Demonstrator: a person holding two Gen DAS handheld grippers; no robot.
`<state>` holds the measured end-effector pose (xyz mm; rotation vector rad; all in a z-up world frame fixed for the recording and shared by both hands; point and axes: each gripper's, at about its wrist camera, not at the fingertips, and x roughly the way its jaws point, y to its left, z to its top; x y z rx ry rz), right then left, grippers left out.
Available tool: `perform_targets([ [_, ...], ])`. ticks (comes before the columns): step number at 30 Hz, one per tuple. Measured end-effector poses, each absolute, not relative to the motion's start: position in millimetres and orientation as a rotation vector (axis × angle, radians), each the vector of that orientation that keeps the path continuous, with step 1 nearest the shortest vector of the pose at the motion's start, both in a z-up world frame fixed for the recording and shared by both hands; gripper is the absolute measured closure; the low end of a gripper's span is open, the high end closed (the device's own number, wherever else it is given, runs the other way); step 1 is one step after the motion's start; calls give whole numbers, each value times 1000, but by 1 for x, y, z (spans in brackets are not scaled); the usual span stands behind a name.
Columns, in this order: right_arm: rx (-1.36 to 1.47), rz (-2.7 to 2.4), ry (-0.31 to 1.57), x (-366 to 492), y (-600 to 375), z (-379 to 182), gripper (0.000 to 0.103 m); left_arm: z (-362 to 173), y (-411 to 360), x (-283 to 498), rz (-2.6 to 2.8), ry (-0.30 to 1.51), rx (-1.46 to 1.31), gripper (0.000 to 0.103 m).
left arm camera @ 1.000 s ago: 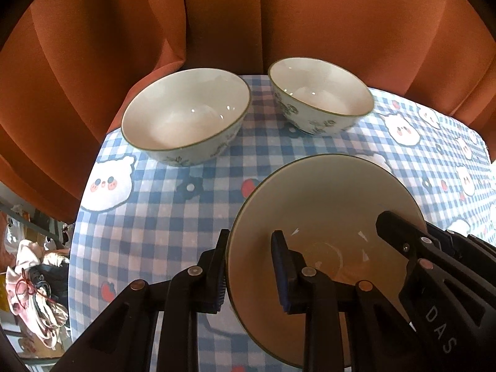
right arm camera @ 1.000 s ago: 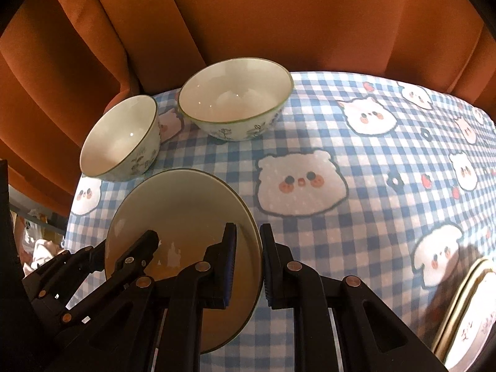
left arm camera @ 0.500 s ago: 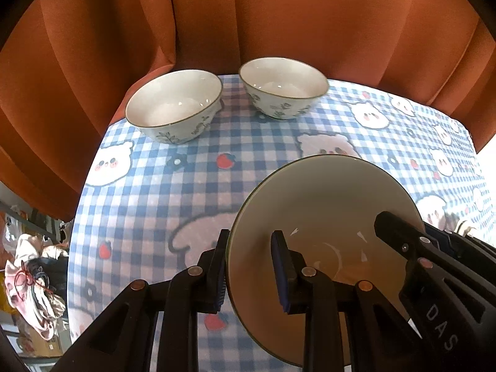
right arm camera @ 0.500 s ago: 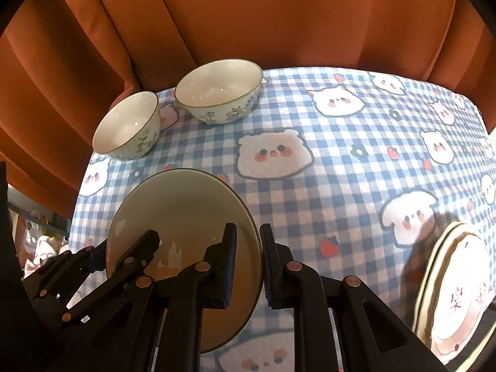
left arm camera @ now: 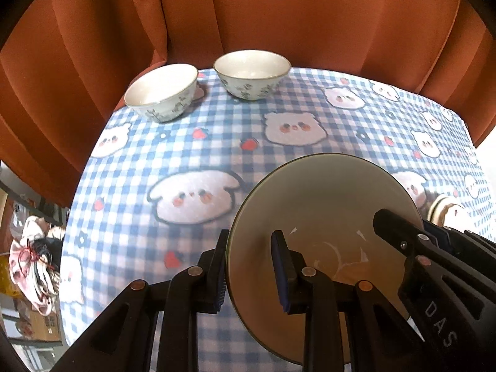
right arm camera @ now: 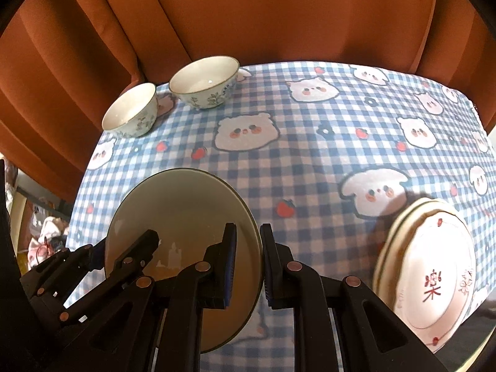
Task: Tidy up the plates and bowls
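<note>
Clearly you had the plate (left arm camera: 325, 217) carried above the tabletop (left arm camera: 217, 142) — left tool (left arm camera: 248, 266) clamped on its left rim, right tool (right arm camera: 248, 263) clamped on the opposite edge. It looked glazed, stiff and breakable, likely slick — rim grips suited it. The plate stack (right arm camera: 434, 272) sat near your right.

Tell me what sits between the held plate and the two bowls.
Nothing: only bare checked tablecloth separates the plate from the bowls, shown in both wrist views.

Black plastic left gripper (left arm camera: 249, 271), blue ribbed jaws, copper rivets, white "DAS" lettering on right gripper (right arm camera: 248, 268)
</note>
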<state>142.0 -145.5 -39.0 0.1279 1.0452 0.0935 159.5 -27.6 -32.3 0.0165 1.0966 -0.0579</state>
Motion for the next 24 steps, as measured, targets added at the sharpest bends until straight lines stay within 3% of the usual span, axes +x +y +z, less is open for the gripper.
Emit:
perform_targets([
  [24, 75, 165, 1084, 99, -219, -79, 84, -68, -97, 116, 9, 1168, -19, 79],
])
